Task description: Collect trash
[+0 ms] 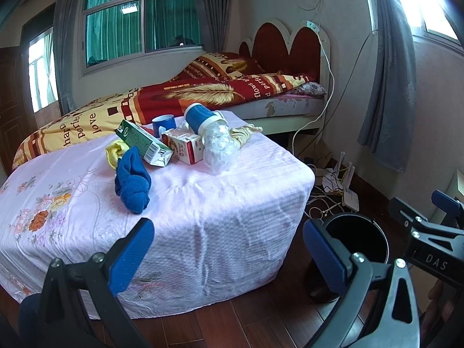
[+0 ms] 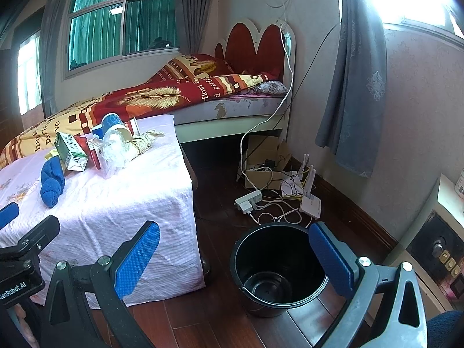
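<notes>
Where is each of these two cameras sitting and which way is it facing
Left wrist: on the left gripper, open, facing the pink-covered table with the trash; the right gripper shows at right.
Right wrist: on the right gripper, open, facing the floor and black bucket; the left gripper shows at left.
Shared: table, green carton, bucket, bed.

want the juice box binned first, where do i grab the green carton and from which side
Probably grip the green carton across its two broad flat faces near the barcode end, which juts free toward you. Come from the front with the left gripper; its far end is crowded by the red-and-white carton.
</notes>
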{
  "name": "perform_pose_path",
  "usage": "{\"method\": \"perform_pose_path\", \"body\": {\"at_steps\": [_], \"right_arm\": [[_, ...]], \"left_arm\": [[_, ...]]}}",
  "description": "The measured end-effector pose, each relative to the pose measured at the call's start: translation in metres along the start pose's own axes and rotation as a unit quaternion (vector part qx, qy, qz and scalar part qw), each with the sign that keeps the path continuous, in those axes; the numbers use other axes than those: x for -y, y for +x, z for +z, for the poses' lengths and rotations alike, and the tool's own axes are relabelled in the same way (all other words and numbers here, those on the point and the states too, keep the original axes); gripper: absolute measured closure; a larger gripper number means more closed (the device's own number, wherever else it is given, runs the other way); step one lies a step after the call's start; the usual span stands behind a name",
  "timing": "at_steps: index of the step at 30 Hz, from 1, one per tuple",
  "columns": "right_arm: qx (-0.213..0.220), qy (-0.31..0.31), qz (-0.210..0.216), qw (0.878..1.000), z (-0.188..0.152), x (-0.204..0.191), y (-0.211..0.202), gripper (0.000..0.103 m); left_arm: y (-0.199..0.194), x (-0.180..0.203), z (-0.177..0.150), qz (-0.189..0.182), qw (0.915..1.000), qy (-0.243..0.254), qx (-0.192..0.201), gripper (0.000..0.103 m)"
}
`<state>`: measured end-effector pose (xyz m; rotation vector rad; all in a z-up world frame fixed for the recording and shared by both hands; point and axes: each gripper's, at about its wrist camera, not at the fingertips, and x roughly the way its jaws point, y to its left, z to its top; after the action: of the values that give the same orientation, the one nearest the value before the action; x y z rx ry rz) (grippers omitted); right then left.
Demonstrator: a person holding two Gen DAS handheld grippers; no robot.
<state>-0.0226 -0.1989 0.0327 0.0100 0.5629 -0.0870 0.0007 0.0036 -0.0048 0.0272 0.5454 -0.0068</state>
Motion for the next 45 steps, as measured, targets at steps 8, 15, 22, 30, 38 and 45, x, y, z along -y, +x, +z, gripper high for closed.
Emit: {"method": "perform_pose_path", "body": {"at_steps": [8,15,22,30,38,45], "right_arm": [[0.0,0.0,0.001,1.0,0.0,0.0,0.0,0.0],[0.0,-0.001,0.001,1.0,0.001,0.0,0.0,0.0],[0.0,-0.001,0.001,1.0,0.0,-0.001,0.0,0.0],[0.0,-0.004,0.004,1.0,0.0,-0.004,0.001,0.0],[0.009,-0.016,0.042,0.999,0.01,-0.016,0.005,0.0],[0.028,-0.062,0.078,0.995,0.029,-0.051,0.024,0.0]], "left_arm": [[0.0,0.0,0.0,0.0,1.0,0.0,0.0,0.0],[-0.001,0.0,-0.001,0.001,1.0,0.001,0.001,0.0],[-0.001,0.0,-0.001,0.001,1.0,0.0,0.001,0.0],[-0.004,-0.002,-0.002,0.002,1.0,-0.001,0.0,0.0],[0.003,-0.029,0.006,0.03,0.9993,-0.021,-0.002,0.0],[0.02,-0.079,0.012,0.071,0.996,-0.053,-0.012,0.0]]}}
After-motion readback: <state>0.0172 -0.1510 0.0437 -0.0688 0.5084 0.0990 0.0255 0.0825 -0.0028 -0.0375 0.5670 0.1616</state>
